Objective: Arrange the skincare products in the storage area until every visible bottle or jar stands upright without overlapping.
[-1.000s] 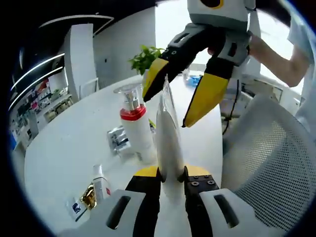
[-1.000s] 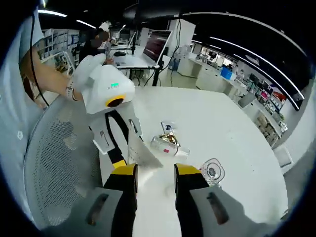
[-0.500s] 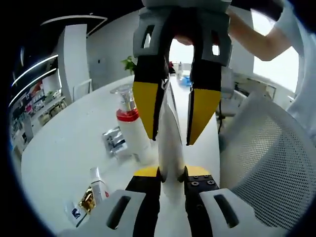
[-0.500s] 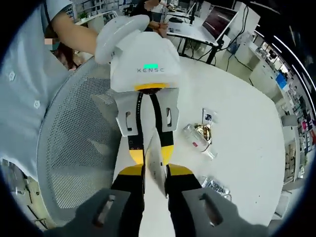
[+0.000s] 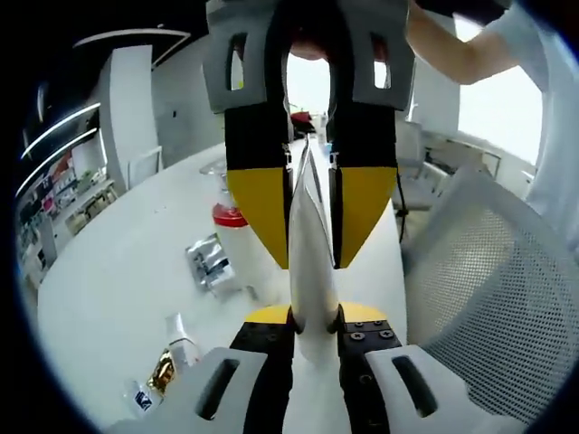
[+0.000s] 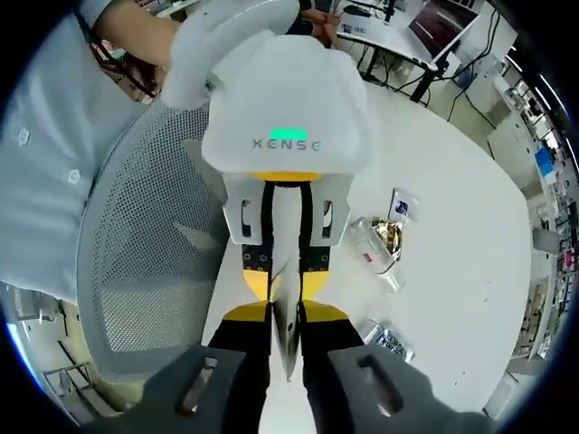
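Note:
A white squeeze tube (image 5: 306, 262) stands up between my left gripper's (image 5: 308, 318) yellow pads, which are shut on its lower end. My right gripper (image 5: 309, 217) comes down from above, and its jaws press on the tube's flat crimped end. In the right gripper view my own gripper (image 6: 288, 318) is shut on the thin tube (image 6: 288, 348), and the left gripper (image 6: 288, 271) faces it nose to nose. A pump bottle with a red collar (image 5: 226, 237) stands upright on the white table (image 5: 118, 271). A small clear bottle with a gold label (image 6: 375, 250) lies on its side.
A silver sachet (image 5: 206, 262) lies by the pump bottle, and a printed sachet (image 6: 401, 203) beyond the lying bottle. A grey mesh chair (image 6: 149, 271) stands against the table's edge below both grippers. A person's sleeve and arm (image 6: 54, 163) reach in behind.
My right gripper, open beside the tube's tip a second ago, has swung in line with the tube and its jaws have shut on the crimped end. The left gripper kept its hold.

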### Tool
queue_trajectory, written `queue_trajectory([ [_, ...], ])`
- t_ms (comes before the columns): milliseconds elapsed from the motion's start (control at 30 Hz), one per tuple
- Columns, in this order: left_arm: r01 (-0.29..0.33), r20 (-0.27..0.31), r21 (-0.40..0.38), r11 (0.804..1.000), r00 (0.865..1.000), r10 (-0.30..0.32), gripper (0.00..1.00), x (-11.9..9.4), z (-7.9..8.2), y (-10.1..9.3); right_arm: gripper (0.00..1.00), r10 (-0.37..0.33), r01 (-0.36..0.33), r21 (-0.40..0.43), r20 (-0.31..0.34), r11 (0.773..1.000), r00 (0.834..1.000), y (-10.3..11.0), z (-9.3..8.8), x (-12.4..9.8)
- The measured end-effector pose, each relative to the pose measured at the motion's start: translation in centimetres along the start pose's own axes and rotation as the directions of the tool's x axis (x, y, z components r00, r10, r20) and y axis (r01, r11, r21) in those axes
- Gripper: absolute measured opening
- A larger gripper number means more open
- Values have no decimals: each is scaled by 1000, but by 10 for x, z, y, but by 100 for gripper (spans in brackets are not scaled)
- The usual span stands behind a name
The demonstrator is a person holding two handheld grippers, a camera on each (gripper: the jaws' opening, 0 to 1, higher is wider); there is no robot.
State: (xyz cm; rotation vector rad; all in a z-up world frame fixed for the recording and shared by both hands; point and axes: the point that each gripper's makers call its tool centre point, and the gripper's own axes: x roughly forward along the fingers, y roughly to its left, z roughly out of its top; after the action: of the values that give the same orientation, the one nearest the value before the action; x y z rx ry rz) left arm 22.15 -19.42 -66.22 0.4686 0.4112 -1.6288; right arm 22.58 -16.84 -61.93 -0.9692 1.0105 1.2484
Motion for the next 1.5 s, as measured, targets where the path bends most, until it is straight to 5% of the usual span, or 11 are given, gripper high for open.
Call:
queue_trajectory([
  [433, -31, 10, -71, 997, 999, 32, 17, 10, 2, 25, 7, -17, 18, 81, -14, 997, 1000, -22, -8, -6],
  [733, -86, -34, -26, 996, 996, 86, 23, 9, -9, 33, 7, -37, 38, 69, -18, 997, 999, -26, -7, -6],
  [1500, -152, -39, -57, 987, 988, 150, 17, 10, -3, 69, 7, -84, 87, 132, -28, 987, 996, -64, -23, -10],
])
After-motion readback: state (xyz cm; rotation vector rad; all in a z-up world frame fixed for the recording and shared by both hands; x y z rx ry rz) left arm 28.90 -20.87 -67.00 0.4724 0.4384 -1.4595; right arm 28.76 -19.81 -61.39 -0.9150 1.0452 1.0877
